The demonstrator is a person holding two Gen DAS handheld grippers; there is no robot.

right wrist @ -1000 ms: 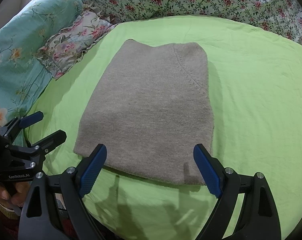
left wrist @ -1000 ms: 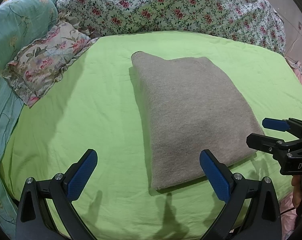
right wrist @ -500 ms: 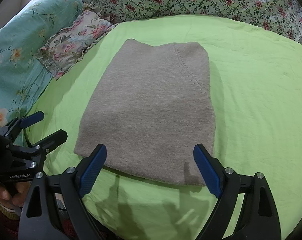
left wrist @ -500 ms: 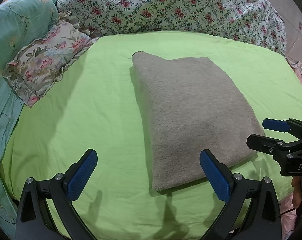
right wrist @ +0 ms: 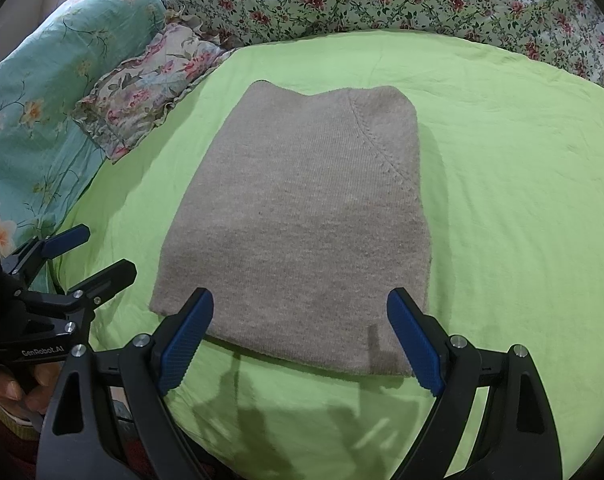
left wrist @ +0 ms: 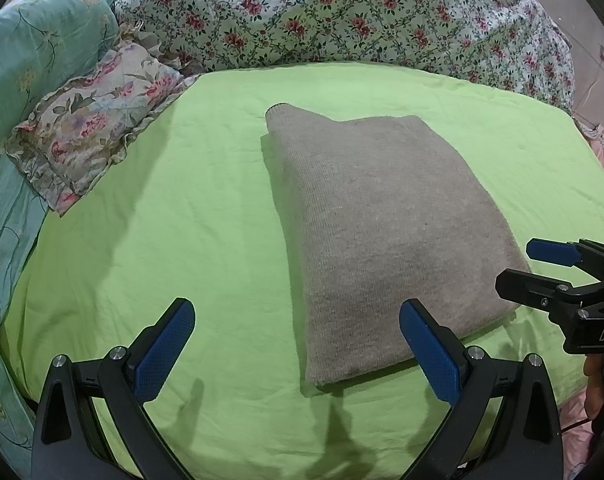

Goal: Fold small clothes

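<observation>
Around folded sweater (right wrist: 302, 216), bare green sheet (right wrist: 510, 184) on every side.

1 folded sweater (right wrist: 302, 216); 1 pillow (right wrist: 149, 80); 2 grippers (right wrist: 299, 338) (left wrist: 297, 348).

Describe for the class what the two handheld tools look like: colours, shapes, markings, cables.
Both match: the left tool and right tool have black angular frames with triangular cut-outs, silver bolts and flat blue textured pads. White lettering marks the bodies: "GenRobot.AI" on the left, "DAS" visible on the right. A thin red cable trails below the right tool.
</observation>
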